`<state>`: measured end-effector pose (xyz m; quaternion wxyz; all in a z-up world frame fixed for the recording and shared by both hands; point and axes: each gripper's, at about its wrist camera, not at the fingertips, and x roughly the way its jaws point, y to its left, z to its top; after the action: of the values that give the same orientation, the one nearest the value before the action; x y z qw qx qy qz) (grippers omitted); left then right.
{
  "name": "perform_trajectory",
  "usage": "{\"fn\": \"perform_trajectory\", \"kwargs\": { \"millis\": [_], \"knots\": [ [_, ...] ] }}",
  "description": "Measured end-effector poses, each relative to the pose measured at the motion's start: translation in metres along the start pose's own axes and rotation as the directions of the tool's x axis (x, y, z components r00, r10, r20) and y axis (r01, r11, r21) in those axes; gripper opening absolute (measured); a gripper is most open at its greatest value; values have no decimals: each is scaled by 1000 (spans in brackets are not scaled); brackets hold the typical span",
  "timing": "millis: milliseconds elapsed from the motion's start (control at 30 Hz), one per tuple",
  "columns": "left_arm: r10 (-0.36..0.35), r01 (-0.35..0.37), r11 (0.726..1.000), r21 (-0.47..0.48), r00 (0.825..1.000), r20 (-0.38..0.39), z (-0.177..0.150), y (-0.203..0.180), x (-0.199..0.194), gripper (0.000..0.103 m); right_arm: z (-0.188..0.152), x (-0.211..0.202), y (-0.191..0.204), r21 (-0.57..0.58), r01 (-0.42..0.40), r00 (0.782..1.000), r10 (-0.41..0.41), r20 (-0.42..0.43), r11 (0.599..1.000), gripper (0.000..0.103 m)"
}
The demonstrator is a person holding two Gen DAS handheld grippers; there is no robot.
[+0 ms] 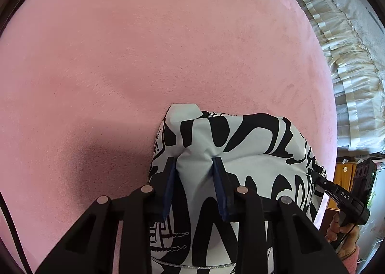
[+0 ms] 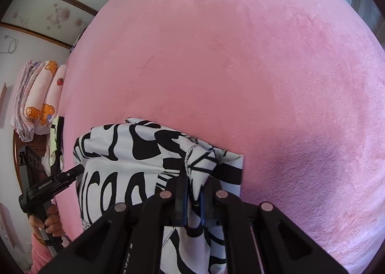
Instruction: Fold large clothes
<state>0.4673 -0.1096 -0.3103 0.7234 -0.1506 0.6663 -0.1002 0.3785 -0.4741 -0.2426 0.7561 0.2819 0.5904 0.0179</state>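
Looking through the left wrist, the left gripper [image 1: 195, 165] pinches a bunched ridge of the black-and-white garment [image 1: 240, 134] on the pink blanket [image 1: 144, 45]. Right wrist: the right gripper [image 2: 193, 187] clamps another fold, probably to lift both corners evenly.

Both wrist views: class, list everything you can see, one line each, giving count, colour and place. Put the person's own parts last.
Garment: one, white with black print, bunched on the near edge of the bed.
Bed cover: one, pink, plush, under the garment.
Ruffled bedding: one, cream, beyond the bed's right edge.
Folded blankets: a stack, pink with orange bears, left of the bed.
Left gripper: one, black with blue pads, pinching the garment.
Right gripper: one, black with blue pads, shut on the garment.
Hand: one, pink sleeve, on the left gripper's handle.
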Motion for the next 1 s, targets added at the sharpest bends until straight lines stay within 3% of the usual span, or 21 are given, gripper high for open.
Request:
{"fn": "perform_trajectory", "kwargs": {
  "millis": [100,233,367,600,833,1000],
  "knots": [
    [21,-21,1000,20,1000,-5,1,-3,3,29,-3,7,-3,2,32,999,-32,13,999,6],
    [52,-51,998,48,999,-5,2,-6,9,29,-3,19,-22,103,-6,1000,5,8,995,6],
    [72,-72,995,70,997,8,3,-7,15,30,-5,26,-24,69,13,1000,-15,23,998,5],
    [77,-79,993,88,997,22,-1,-11,7,30,-5,22,-35,176,-77,997,76,13,981,5],
    [127,-133,986,100,990,62,-20,-23,-18,30,-6,-20,-6,80,5,999,-8,49,997,9],
    [105,-116,983,141,991,86,-41,-43,-37,35,-12,-45,15,39,102,990,-106,96,994,16]
  ]
}}
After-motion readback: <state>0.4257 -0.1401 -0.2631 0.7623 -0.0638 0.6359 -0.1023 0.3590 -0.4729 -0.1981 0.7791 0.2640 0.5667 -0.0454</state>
